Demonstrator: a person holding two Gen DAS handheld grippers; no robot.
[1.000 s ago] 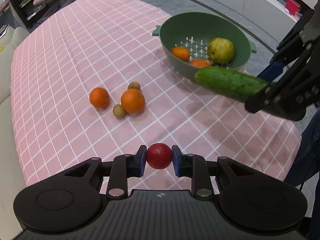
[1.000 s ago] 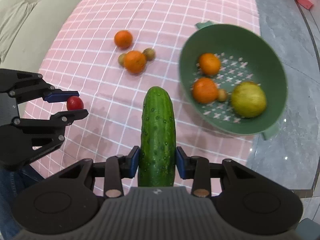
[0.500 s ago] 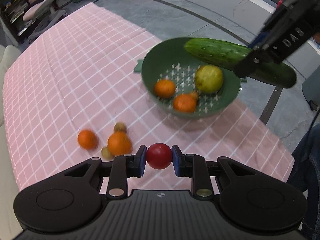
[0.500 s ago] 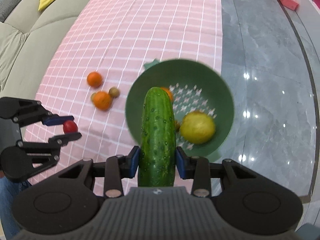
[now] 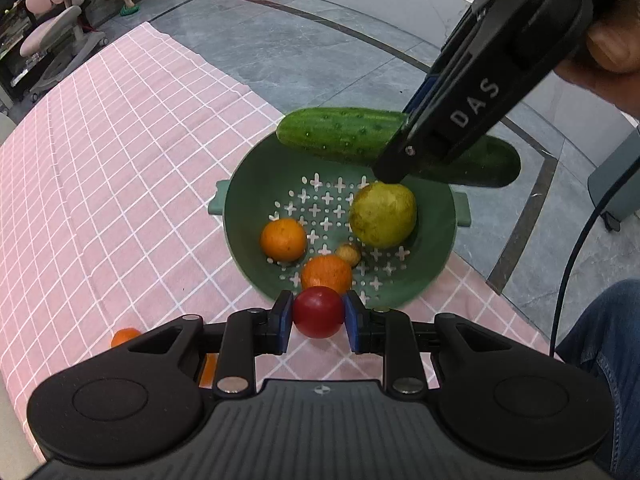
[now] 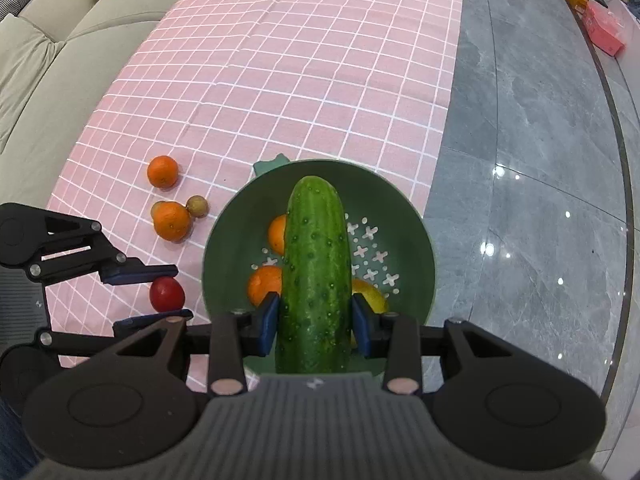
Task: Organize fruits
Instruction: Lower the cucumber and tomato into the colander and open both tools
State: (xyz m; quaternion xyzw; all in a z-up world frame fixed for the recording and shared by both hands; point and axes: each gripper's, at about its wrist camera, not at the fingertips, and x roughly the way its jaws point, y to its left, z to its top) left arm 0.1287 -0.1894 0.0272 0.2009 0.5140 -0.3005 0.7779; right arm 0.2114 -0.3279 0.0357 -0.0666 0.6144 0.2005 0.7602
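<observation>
A: Holding anything, the right gripper (image 6: pixel 315 322)?

B: Yes. Its blue pads are closed on a cucumber (image 6: pixel 315 276), gripped toward the near end, with the long free end sticking straight out ahead. It is dark green, bumpy with pale specks, rounded at the tip, and glossy. From the left wrist view the cucumber (image 5: pixel 340 135) hangs level over the far rim of the colander (image 5: pixel 436 264), clear of the fruit below.

A: And the left gripper (image 5: pixel 318 316)?

B: Narrowed onto a tomato (image 5: pixel 318 312), small, round, deep red and smooth, pinched between its two blue pads. In the right wrist view the tomato (image 6: pixel 167 293) sits just outside the colander's left wall, above the cloth (image 6: pixel 280 60).

A: What is in the colander?

B: It is green, with cross-shaped holes in the floor and a small handle on each side. Inside lie two oranges, one (image 5: pixel 283 239) to the left and one (image 5: pixel 326 275) nearest the left gripper, a yellow-green pear (image 5: pixel 383 215) with brown speckles, and a small tan nut-like fruit (image 5: pixel 348 254) touching the near orange; what it is I cannot tell.

A: Anything left on the cloth?

B: On the pink checked cloth, left of the colander, one orange (image 6: pixel 162 171) lies apart, and another (image 6: pixel 171 220) touches a small brownish fruit (image 6: pixel 197 206). The colander stands at the cloth's edge, beside grey floor (image 6: pixel 520 140).
</observation>
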